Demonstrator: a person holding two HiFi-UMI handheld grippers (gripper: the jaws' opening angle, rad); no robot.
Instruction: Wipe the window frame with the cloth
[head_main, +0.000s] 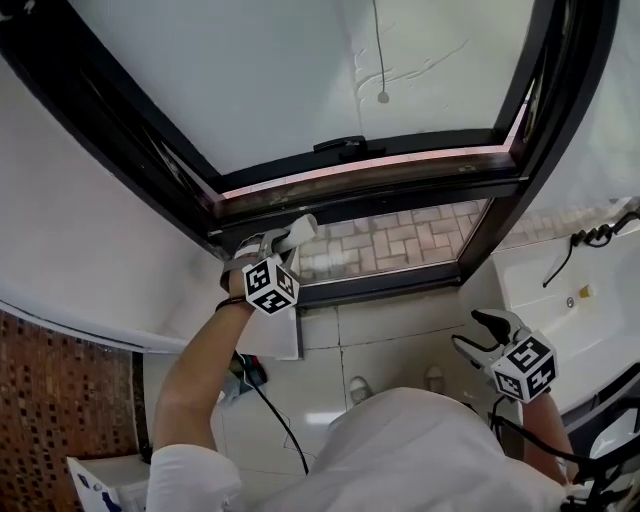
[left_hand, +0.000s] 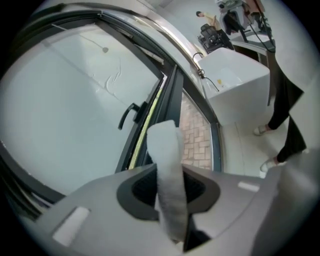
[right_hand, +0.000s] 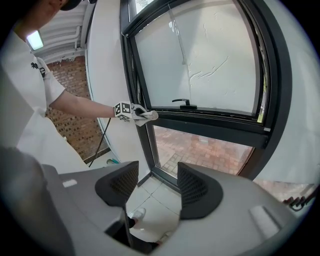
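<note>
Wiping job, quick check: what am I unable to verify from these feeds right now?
- Cloth contact: in the head view the left gripper covers where the white cloth would meet the dark metal window frame. The left gripper view shows the cloth tip in front of the frame, but depth is unclear.
- Dirt on the frame: too small in the right gripper view.
- Frame's top: cut off by the head view's upper edge.
- Cloth's rear end: hidden behind the left gripper's body.

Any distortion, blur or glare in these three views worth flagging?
Head view: black window frame bows outward, light even, no hard glare. Left gripper view: heavy fisheye, dark corners, white cloth close to the lens and soft. Right gripper view: same fisheye, frame curved, distant detail fairly sharp.
</note>
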